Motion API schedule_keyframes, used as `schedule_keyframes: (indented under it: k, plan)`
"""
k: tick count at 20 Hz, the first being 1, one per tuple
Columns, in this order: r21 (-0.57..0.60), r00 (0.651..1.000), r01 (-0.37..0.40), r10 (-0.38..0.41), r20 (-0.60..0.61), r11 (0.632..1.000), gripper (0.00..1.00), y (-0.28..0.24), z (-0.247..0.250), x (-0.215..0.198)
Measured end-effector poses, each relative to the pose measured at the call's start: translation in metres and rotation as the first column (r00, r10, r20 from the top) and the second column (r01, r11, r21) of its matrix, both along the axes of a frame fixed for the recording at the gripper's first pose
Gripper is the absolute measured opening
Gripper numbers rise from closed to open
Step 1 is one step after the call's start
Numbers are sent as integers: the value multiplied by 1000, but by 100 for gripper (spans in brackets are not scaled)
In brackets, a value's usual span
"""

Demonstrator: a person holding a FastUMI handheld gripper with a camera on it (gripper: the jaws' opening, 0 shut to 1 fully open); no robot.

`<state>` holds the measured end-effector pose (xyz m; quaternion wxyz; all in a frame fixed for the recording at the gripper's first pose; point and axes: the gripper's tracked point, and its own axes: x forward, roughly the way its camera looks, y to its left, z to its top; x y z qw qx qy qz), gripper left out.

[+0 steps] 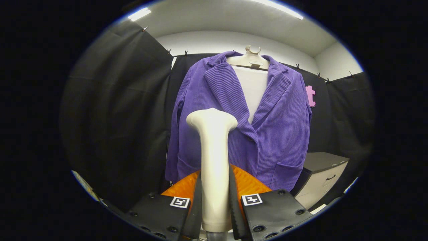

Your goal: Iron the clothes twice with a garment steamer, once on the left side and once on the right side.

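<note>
Your landmark is the purple jacket (240, 124), the largest thing ahead of you. It hangs upright on a pale hanger (251, 59) in front of the black cloth wall, its front facing you, lapels open over a white panel (253, 90) beneath. Its long axis runs straight up and down; one patch pocket sits low on each side of the front. To the jacket's lower right, close beside its hem, stands a low cabinet (322, 177) with a dark top and a pale drawer front.

In front of the jacket, over the lower part of its left half as you see it, stands your garment steamer (213, 160). Its cream body is upright, long axis vertical, with the flared head on top, about level with the jacket's chest. From behind you cannot tell which way the steam face points, nor whether the head touches the cloth.

Your gripper (215, 204) is closed on the steamer's handle: both fingers press against its sides, one on each, with the handle filling the narrow gap between them.
</note>
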<state>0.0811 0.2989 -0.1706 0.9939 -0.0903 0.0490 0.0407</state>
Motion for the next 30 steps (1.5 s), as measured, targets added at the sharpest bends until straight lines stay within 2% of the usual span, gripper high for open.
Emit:
schedule_keyframes:
  k: [18, 25, 30]
  plan:
    - [-12, 986, 17, -19, -163, 1000, 44, -12, -101, -26]
    - [1, 969, 31, -30, -244, 1000, 44, -16, -148, -42]
    - [-32, 956, 38, -45, -289, 999, 44, -22, -173, -49]
